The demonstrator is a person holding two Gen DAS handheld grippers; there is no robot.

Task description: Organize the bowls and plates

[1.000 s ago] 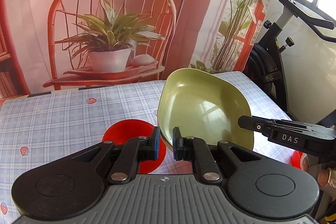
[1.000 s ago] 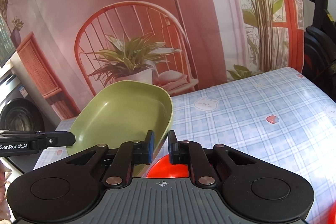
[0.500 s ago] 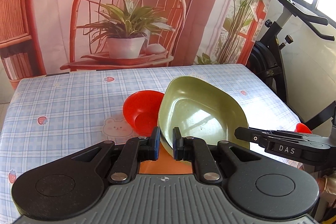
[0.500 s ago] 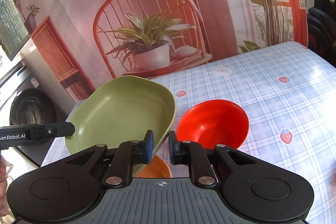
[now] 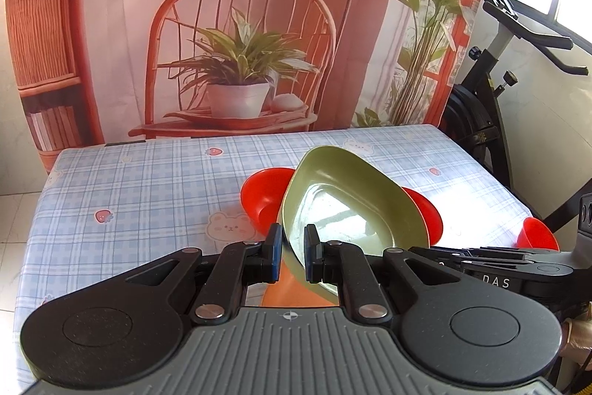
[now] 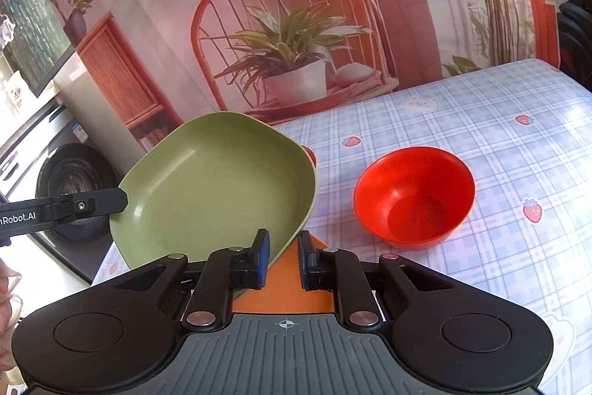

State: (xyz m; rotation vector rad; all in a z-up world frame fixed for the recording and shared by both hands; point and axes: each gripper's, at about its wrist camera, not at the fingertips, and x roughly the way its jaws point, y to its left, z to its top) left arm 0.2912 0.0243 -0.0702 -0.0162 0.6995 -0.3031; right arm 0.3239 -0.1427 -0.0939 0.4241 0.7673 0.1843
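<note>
Green plate (image 6: 218, 187), smooth rounded-square, rim pinched between left claw (image 5: 292, 256) and right claw (image 6: 283, 260), above glossy red bowl (image 6: 414, 197).

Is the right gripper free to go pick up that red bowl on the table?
Probably not yet: the right gripper is shut on the green plate. The red bowl lies open and unblocked beside it.

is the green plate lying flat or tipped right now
Tipped. The green plate is off the tablecloth, its far rim raised, with the left gripper and right gripper each clamped on an edge.
</note>
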